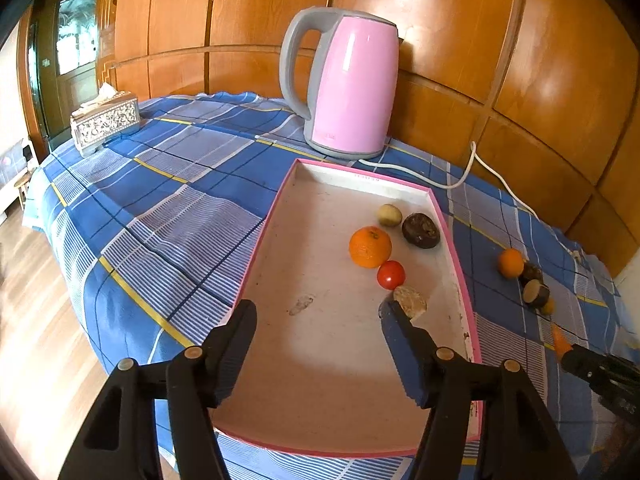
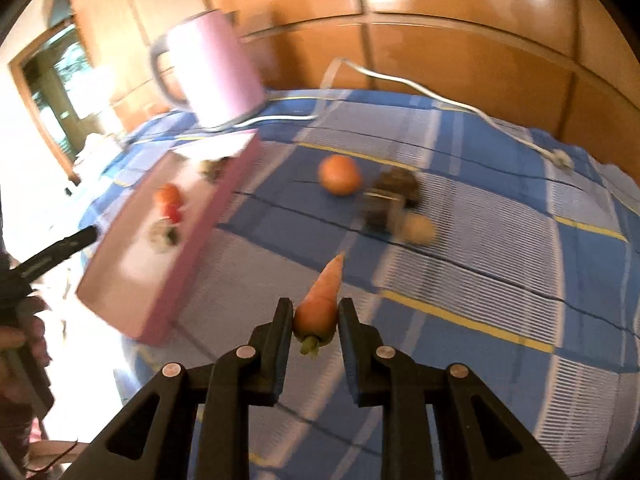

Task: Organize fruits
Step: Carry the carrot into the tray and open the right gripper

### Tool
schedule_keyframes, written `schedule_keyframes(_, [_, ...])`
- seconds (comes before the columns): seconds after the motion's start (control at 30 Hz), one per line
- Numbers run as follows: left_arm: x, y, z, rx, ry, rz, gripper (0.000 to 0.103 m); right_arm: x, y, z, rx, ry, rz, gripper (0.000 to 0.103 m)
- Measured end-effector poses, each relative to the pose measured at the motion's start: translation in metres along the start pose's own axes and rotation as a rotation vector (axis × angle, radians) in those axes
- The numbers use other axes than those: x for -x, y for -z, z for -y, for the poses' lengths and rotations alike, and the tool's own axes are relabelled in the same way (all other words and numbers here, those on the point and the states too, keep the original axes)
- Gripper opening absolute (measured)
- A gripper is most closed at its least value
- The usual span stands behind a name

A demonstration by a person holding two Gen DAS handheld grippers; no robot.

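A pink-rimmed white tray (image 1: 272,216) lies on the blue plaid cloth. In it are an orange (image 1: 370,247), a red tomato (image 1: 391,275), a pale round fruit (image 1: 389,215), a dark brown fruit (image 1: 421,230) and a pale cut slice (image 1: 410,302). My left gripper (image 1: 318,308) hangs open over the tray's near half, its right finger just beside the slice. My right gripper (image 2: 315,308) is shut on a small carrot (image 2: 320,300), held above the cloth to the right of the tray (image 2: 192,248). Another orange (image 2: 339,174) and dark fruit pieces (image 2: 390,196) lie on the cloth beyond it.
A pink kettle (image 1: 348,84) stands behind the tray, its white cord (image 1: 472,168) trailing right along the wooden wall. A patterned tissue box (image 1: 105,122) sits at the far left. The table edge drops to wooden floor on the left. A person's hand (image 2: 20,340) holds the left gripper.
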State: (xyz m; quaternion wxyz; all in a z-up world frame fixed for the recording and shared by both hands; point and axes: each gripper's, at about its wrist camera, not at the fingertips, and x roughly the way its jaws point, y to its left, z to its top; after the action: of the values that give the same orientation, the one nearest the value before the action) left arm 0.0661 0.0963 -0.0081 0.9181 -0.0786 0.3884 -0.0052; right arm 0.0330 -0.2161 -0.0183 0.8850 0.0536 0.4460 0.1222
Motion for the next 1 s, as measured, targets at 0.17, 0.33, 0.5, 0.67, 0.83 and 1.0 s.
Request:
schedule_keyframes(0.17, [0.0, 0.001, 0.0, 0.004, -0.008, 0.005, 0.066, -0.006, -0.013, -0.039, 0.052, -0.117, -0.01, 0.023])
schedule_keyframes(0.33, [0.0, 0.003, 0.001, 0.001, -0.008, 0.008, 0.066, -0.009, -0.025, -0.077, 0.113, -0.196, -0.014, 0.023])
schedule_keyframes(0.5, [-0.003, 0.005, -0.001, 0.008, -0.012, 0.003, 0.066, -0.014, -0.03, -0.1, 0.138, -0.229, -0.011, 0.023])
schedule_keyframes(0.67, [-0.005, 0.006, -0.004, 0.016, -0.022, 0.007, 0.066, -0.026, -0.034, -0.112, 0.126, -0.234, -0.027, 0.023])
schedule_keyframes(0.83, [-0.006, 0.005, -0.006, 0.023, -0.026, 0.011, 0.066, -0.039, -0.041, -0.129, 0.141, -0.235, -0.044, 0.023])
schedule_keyframes(1.0, [-0.007, 0.006, -0.005, 0.018, -0.024, 0.007, 0.066, -0.052, -0.037, -0.137, 0.148, -0.228, -0.062, 0.024])
